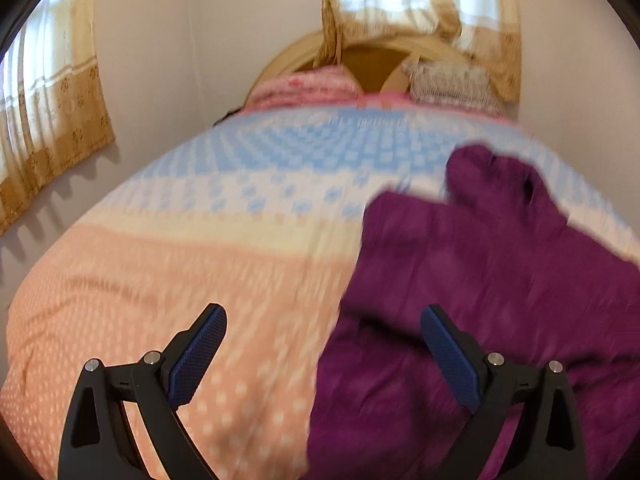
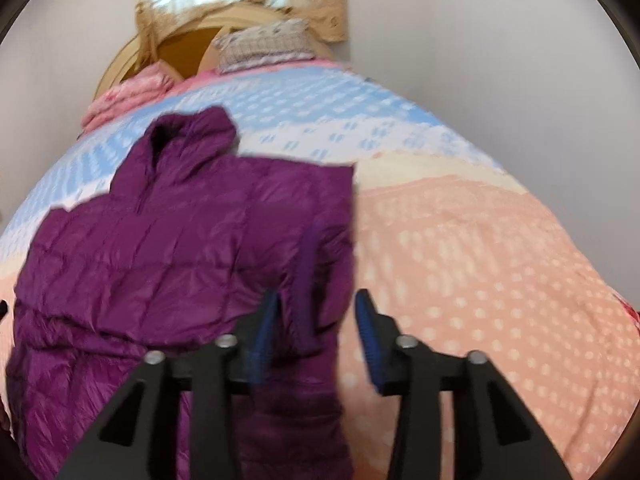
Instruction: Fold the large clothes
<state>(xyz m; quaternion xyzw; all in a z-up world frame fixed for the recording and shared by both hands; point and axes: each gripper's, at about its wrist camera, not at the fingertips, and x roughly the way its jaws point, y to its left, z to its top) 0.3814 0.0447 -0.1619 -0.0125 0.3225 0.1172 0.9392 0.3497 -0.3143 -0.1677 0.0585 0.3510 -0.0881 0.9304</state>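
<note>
A purple puffer jacket [image 2: 168,248] lies flat on a patterned bedspread [image 2: 480,260], its hood toward the headboard [image 1: 280,64]. The right gripper [image 2: 316,308], jaws apart and empty, straddles the jacket's right edge. The left gripper [image 1: 324,320], also spread wide, hovers at the left edge.

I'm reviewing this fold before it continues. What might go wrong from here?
Both views are motion-blurred, so a grab may miss its edge. The right hand-held gripper, open over the folded-in sleeve of the purple puffer jacket, may pinch only one slick layer. The left hand-held gripper straddles the jacket's edge and could catch the bedspread.
</note>
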